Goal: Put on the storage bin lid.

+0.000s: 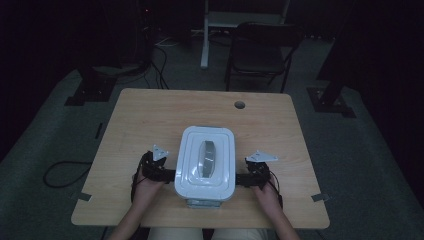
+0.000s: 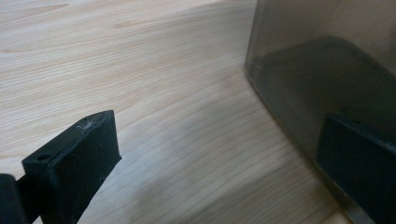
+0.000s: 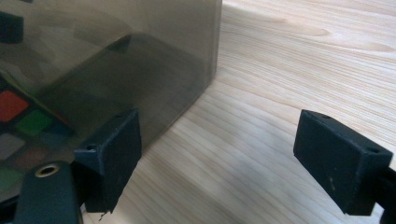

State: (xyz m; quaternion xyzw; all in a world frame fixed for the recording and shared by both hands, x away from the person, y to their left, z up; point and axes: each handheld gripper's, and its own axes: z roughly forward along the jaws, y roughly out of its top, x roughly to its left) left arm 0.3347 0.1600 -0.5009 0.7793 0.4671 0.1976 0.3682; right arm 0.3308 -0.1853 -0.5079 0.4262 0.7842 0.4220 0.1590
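A storage box with a white lid (image 1: 206, 160) and a grey handle on top stands on the wooden table (image 1: 150, 120), near the front middle. Its smoky see-through wall (image 2: 327, 70) rises at the right of the left gripper view. In the right gripper view the same kind of wall (image 3: 116, 56) shows coloured squares (image 3: 18, 116) behind it. My left gripper (image 1: 167, 175) is open at the box's left side, with one jaw close against the wall. My right gripper (image 1: 243, 179) is open at the box's right side. Nothing sits between either pair of jaws.
A round cable hole (image 1: 240, 105) lies in the tabletop behind the box. A dark folding chair (image 1: 260, 50) and a white desk leg (image 1: 205, 35) stand beyond the far edge. Cables (image 1: 65, 172) trail on the floor at the left.
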